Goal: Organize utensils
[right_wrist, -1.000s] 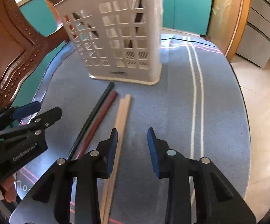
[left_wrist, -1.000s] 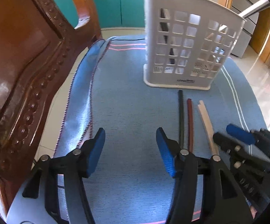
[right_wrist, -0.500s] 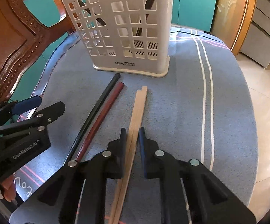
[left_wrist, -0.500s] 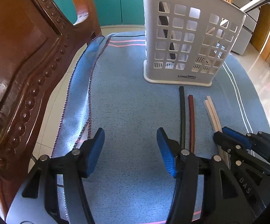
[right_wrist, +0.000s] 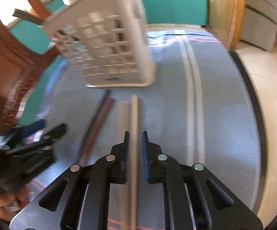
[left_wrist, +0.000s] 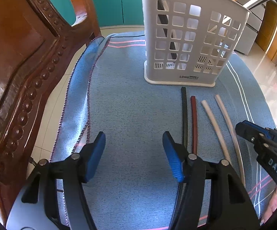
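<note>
A white slotted utensil basket (left_wrist: 192, 42) stands on the blue cloth; it also shows blurred in the right wrist view (right_wrist: 107, 53). In front of it lie a black chopstick (left_wrist: 184, 115), a dark red chopstick (left_wrist: 194, 122) and two pale wooden chopsticks (left_wrist: 214, 126). My right gripper (right_wrist: 134, 140) is shut on one pale wooden chopstick (right_wrist: 133, 118), which runs between its fingers; the other pale one (right_wrist: 123, 118) lies just left of it. My left gripper (left_wrist: 133, 147) is open and empty, left of the chopsticks.
A carved brown wooden chair back (left_wrist: 23, 72) stands close on the left. The cloth-covered table edge (right_wrist: 253, 99) drops to the tiled floor on the right. Teal cabinets (left_wrist: 109, 2) are behind. Dark utensils stand inside the basket.
My right gripper closed onto one pale chopstick and pulled it apart from its pair; the right view is now motion-blurred. My left gripper stayed open and in place.
</note>
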